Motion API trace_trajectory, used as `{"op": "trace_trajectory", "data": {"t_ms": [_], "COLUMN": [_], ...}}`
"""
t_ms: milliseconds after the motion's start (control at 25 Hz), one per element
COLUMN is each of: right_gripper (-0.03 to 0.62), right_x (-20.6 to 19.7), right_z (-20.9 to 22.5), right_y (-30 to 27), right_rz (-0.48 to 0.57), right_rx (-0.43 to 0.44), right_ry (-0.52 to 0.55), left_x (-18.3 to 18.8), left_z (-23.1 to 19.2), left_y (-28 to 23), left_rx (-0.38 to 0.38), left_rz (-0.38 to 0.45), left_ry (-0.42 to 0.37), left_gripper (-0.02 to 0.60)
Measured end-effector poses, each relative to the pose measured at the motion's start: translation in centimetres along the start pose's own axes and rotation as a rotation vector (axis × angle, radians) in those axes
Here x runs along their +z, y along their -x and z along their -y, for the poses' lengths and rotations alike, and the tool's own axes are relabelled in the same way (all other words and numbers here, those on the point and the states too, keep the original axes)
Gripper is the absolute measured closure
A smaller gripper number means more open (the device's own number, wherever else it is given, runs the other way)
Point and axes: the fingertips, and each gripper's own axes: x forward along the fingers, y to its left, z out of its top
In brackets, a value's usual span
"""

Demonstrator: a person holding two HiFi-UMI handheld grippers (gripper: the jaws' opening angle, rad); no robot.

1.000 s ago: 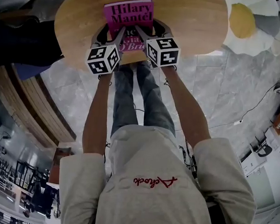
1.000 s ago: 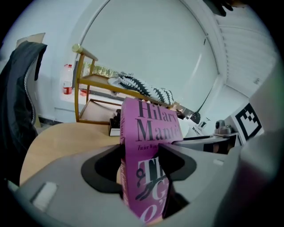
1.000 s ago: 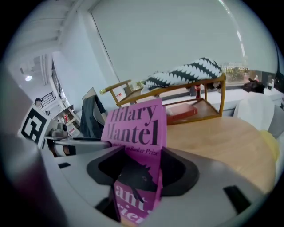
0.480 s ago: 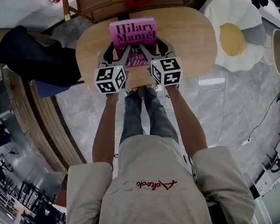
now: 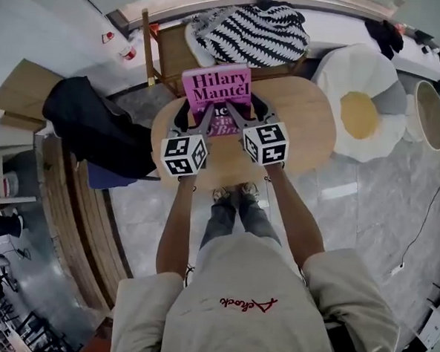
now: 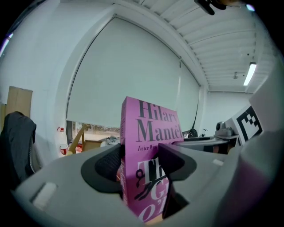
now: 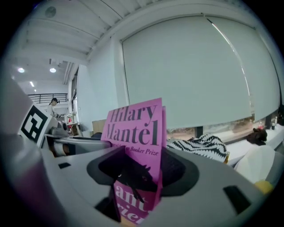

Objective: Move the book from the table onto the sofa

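Over the round wooden surface point(image 5: 304, 136), at its far edge, the pink book point(image 5: 216, 88) is held up, front cover towards the head camera and title end away from the person.

- Grip: left tool point(image 5: 196, 118) and right tool point(image 5: 244, 115) are each clamped on the near end, one jaw on the front cover and one behind. The left takes the left side, the right the right side.
- Handling, as judged: a thick paperback, moderate weight, not fragile. The block is stiff enough to carry from one end, but the covers flex and look smooth, so it could slide or sag forward if tipped.
- Best hold: as now, deep over the covers and near the corners, kept close to level.
- Beyond the surface is a wooden-framed seat point(image 5: 168, 53) with a striped throw point(image 5: 251, 32). Whether that is the sofa, I cannot tell.
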Motion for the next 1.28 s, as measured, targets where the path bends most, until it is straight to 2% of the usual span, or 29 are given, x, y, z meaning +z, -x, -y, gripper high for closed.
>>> {"op": "trace_trajectory", "data": {"t_ms": [320, 680, 960, 1280], "right_gripper": [0.338, 0.338, 0.338, 0.338], "right_x": [8.9, 14.7, 16.9, 16.8], "right_z": [-1.0, -2.5, -3.7, -1.7], "right_y": [1.0, 2.6, 2.6, 4.7], "right_rz": [0.117, 0.213, 0.244, 0.241], "right_rx": [0.000, -0.005, -0.025, -0.123], "right_ry": [0.069, 0.119, 0.128, 0.125], "left_x": [8.9, 14.8, 17.2, 17.1], "left_z": [0.5, 1.3, 0.6, 3.1], "left_y": [1.4, 3.5, 4.2, 2.8], "left_rx": [-0.013, -0.026, -0.048, -0.148], "left_rz": [0.117, 0.206, 0.231, 0.219], "left_ry": [-0.051, -0.097, -0.124, -0.134], "left_gripper": [0.313, 0.313, 0.313, 0.313]}}
